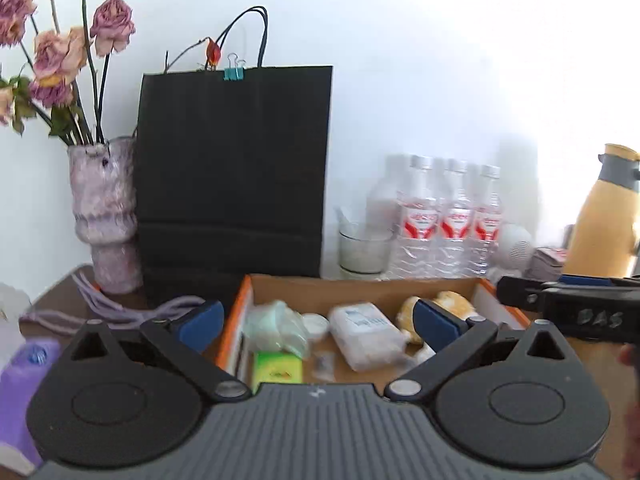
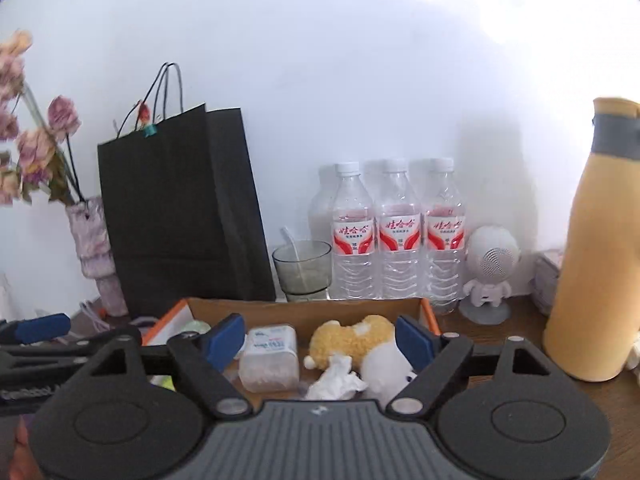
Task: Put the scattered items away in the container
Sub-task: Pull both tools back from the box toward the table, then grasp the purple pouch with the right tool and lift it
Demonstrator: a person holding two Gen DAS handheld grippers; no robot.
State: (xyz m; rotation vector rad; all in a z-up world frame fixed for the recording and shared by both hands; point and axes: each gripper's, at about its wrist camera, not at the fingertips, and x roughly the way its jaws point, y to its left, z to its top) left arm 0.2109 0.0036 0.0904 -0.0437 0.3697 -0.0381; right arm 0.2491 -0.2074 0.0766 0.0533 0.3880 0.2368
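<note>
An open cardboard box [image 1: 360,286] [image 2: 304,308] with orange edges sits on the brown table. It holds a clear plastic tub [image 1: 366,334] [image 2: 270,358], a yellow-and-white plush toy [image 1: 436,308] [image 2: 352,340], a crumpled tissue [image 2: 336,378], a pale green bag [image 1: 278,326], a green packet [image 1: 278,368] and a small round white lid [image 1: 316,324]. My left gripper [image 1: 318,326] hovers open in front of the box with nothing between its blue pads. My right gripper [image 2: 320,344] is open too, empty, above the box's near side. Each gripper shows at the edge of the other's view.
Behind the box stand a black paper bag [image 1: 234,176] [image 2: 176,208], a vase of dried roses [image 1: 106,216], a glass with a spoon [image 2: 304,272], three water bottles [image 2: 396,236], a small white speaker figure [image 2: 490,276] and a yellow flask [image 2: 592,264]. A purple cable [image 1: 120,308] and purple item [image 1: 24,368] lie left.
</note>
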